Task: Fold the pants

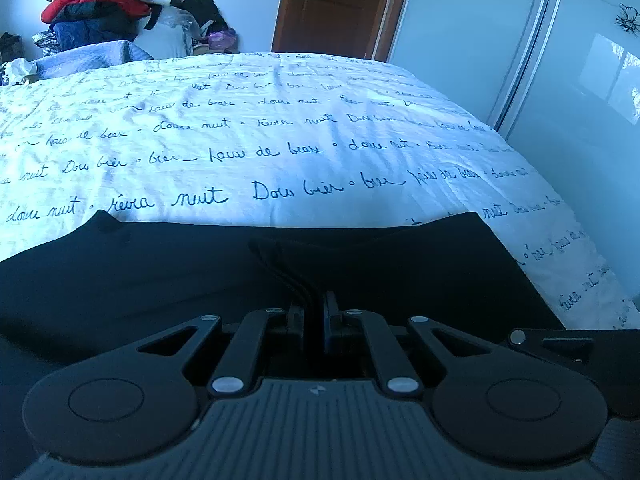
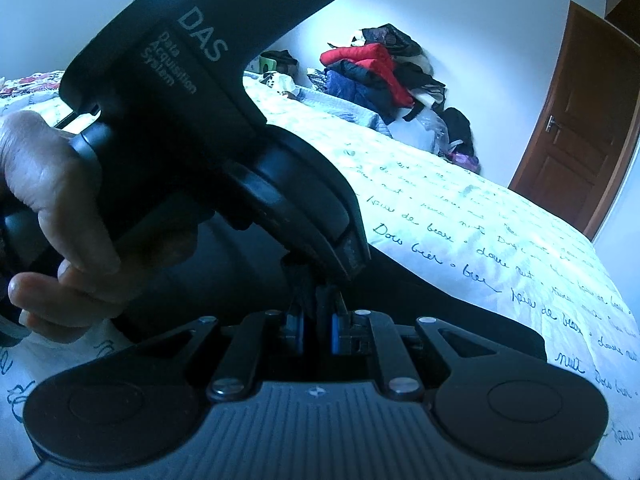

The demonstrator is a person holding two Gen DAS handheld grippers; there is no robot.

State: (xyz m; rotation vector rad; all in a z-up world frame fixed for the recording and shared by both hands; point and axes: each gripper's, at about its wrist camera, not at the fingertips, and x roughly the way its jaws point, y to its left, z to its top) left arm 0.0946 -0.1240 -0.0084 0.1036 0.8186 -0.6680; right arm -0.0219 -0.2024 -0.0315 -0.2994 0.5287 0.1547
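Pants: black, soft, limp, light; lying on the bed at its near edge. Left claw and right claw both pinched shut on bunched cloth, close together. Likely sags between grips; best taken at edges or corners.

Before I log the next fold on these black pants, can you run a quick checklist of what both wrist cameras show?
1. Left gripper shut on a bunched fold of the black pants: ok.
2. Right gripper shut on dark fabric: ok, pads pinch the cloth.
3. Pants lie on the white script-printed bedspread: ok, mostly flat, upper corners showing.
4. Bedspread ahead free for the fold: ok.
5. Gap between the grippers: not ok, the left one fills the right wrist view, close above the right fingertips.
6. Whether both pinch the same edge: cannot tell.
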